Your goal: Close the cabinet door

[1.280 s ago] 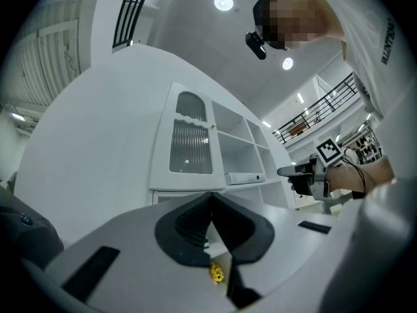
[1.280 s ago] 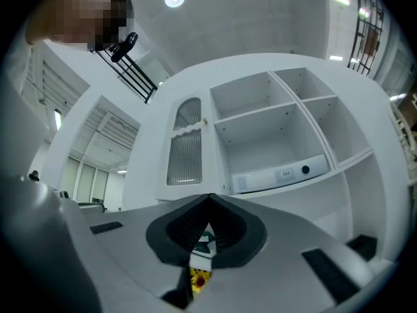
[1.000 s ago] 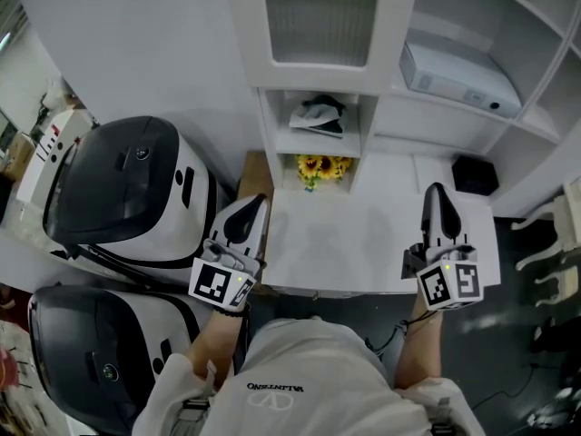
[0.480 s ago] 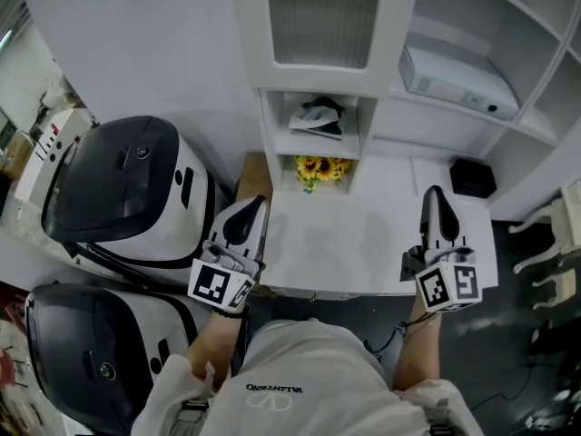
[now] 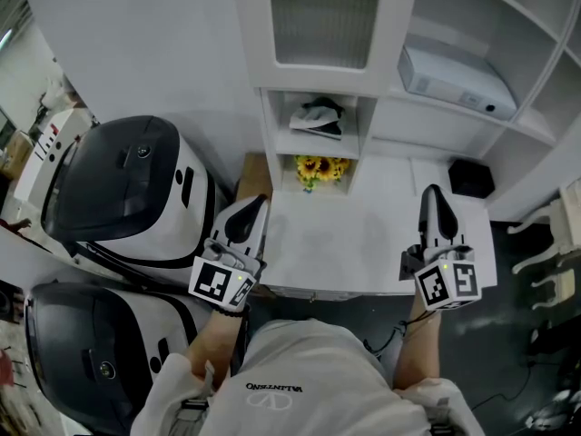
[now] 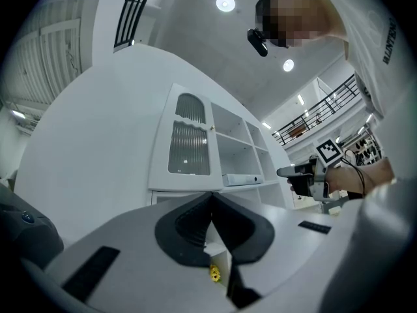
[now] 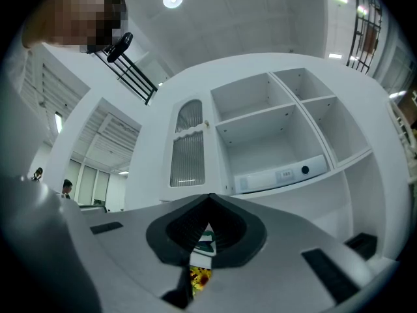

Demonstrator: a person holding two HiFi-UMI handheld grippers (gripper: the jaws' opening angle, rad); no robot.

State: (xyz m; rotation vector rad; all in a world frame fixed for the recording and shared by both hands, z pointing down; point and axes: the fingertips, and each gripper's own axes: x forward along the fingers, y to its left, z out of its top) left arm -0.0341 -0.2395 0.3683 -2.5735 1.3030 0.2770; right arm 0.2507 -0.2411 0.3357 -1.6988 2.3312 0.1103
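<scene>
White ribbed-glass cabinet door [image 5: 320,16] looks closed at far centre, its top cut off by the frame. Nearer, over the counter [image 5: 363,243], left gripper [image 5: 251,205] and right gripper [image 5: 435,196] hover clenched on nothing; sunflowers [image 5: 322,167] sit half-hidden in a nook below

The cabinet door [image 5: 320,16] is white with a ribbed glass pane, standing upright at 12 o'clock. It looks shut, lying flush with its frame.

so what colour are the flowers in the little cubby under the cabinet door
Yellow. The flowers show best in the head view.
</scene>
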